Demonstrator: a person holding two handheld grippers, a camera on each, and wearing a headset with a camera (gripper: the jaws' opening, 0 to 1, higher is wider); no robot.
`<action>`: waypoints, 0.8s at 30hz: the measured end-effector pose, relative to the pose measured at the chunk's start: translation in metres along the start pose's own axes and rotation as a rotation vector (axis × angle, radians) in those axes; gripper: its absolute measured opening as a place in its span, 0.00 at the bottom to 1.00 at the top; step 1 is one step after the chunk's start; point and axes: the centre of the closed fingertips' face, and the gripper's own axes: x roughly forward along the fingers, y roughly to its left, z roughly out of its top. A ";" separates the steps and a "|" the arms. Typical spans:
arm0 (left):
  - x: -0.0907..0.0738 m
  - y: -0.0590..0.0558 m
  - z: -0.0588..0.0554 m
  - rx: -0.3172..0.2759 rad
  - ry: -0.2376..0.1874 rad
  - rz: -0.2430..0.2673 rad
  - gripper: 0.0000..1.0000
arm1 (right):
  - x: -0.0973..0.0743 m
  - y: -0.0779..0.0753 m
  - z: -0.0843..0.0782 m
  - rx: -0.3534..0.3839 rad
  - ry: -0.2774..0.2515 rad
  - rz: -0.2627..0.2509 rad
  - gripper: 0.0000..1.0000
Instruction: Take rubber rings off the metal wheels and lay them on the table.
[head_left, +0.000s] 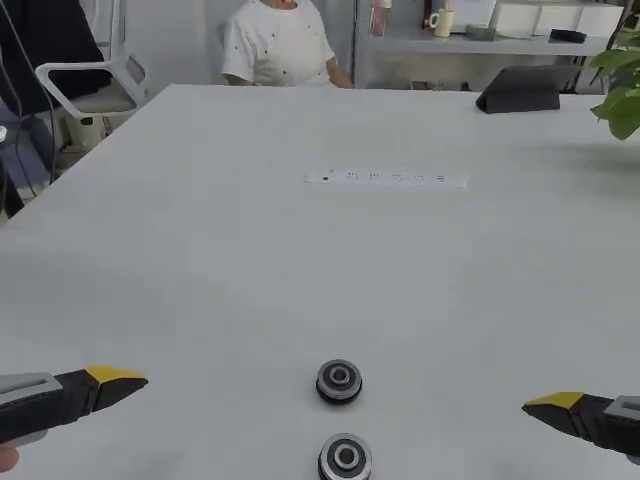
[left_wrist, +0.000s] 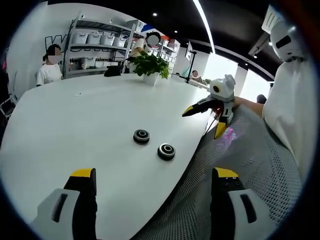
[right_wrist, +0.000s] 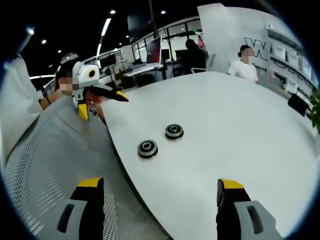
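Observation:
Two metal wheels with black rubber rings lie flat near the front edge of the white table. One wheel is farther in; the other wheel lies closer to the edge. My left gripper hovers at the lower left, its jaws wide open with nothing between them. My right gripper hovers at the lower right, also open and holding nothing. Both grippers are well apart from the wheels.
A white power strip lies at mid-table. At the far edge sit a person in a white shirt, a dark tablet stand and a green plant. A white chair stands at the far left.

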 end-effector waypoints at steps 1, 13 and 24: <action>0.000 0.000 0.001 -0.001 -0.004 -0.001 0.94 | 0.000 0.000 0.000 0.000 -0.002 -0.001 0.93; -0.001 -0.012 0.020 0.067 -0.031 -0.046 0.94 | -0.003 -0.002 0.010 -0.007 -0.030 -0.008 0.91; -0.012 -0.006 0.048 0.154 -0.041 -0.015 0.96 | -0.005 -0.001 0.057 -0.085 -0.093 0.026 0.90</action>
